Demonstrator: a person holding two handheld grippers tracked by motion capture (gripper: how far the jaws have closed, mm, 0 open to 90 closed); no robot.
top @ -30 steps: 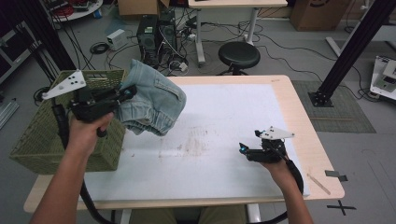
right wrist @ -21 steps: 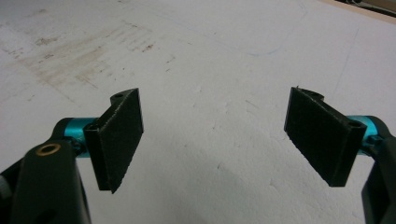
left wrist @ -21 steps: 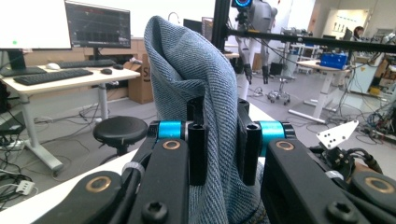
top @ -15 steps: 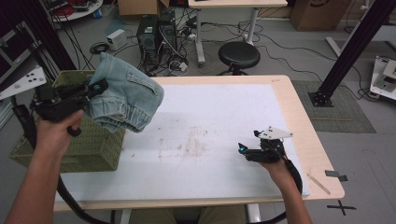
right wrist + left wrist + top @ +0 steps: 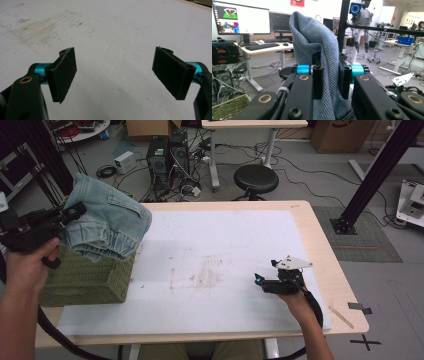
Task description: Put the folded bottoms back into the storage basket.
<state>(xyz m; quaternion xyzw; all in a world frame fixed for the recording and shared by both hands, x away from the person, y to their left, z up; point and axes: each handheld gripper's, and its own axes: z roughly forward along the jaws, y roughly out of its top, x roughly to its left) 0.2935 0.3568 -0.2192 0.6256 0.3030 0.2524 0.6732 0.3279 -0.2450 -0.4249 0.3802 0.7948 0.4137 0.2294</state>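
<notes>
A folded pair of light-blue jeans (image 5: 107,222) hangs over the green wicker basket (image 5: 82,280) at the table's left edge. My left gripper (image 5: 75,211) is shut on the denim, and the left gripper view has the blue cloth (image 5: 319,50) bunched up between the two black jaws of the left gripper (image 5: 329,75). My right gripper (image 5: 260,281) rests low over the white mat near the front right, held in a hand. In the right gripper view the right gripper (image 5: 113,72) stands open, wide apart, with bare mat between its pads.
The white mat (image 5: 220,255) covers the wooden table (image 5: 330,265) and has brown stains (image 5: 207,275) in its middle. Behind the table stand a black stool (image 5: 256,179), computer towers (image 5: 167,157) and cables. A black frame post (image 5: 380,175) rises at the right.
My left hand has carried the jeans leftward and a little upward, from over the mat's left part to above the basket. The right gripper has stayed where it was.
</notes>
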